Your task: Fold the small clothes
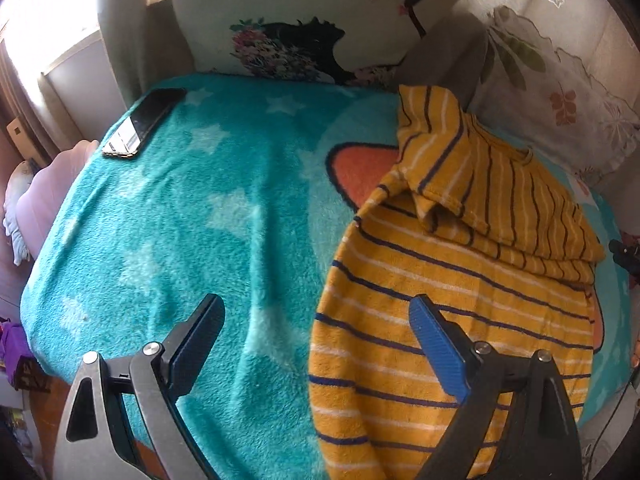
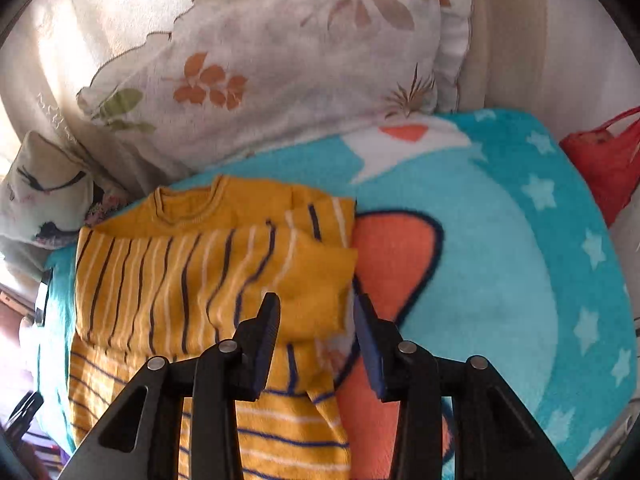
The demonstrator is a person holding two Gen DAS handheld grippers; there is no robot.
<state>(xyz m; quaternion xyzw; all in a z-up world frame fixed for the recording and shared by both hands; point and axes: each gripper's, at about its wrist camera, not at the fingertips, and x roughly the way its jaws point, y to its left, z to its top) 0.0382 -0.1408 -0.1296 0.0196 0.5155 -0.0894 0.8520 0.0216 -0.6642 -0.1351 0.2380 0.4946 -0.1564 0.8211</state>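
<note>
Where two pillows (image 1: 320, 20) meet: one striped shirt (image 1: 460, 280), one phone (image 1: 144, 120).

Home bedroom: blanket (image 1: 224, 208), pillows (image 2: 280, 64).

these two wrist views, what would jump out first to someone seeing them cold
The mustard-yellow striped shirt stands out first, lying partly folded on a teal star-print blanket with its sleeves turned in across the chest. Both grippers are open: the left gripper straddles the shirt's left edge, and the right gripper hangs over the folded sleeve. A dark phone lies at the blanket's far left corner.
</note>
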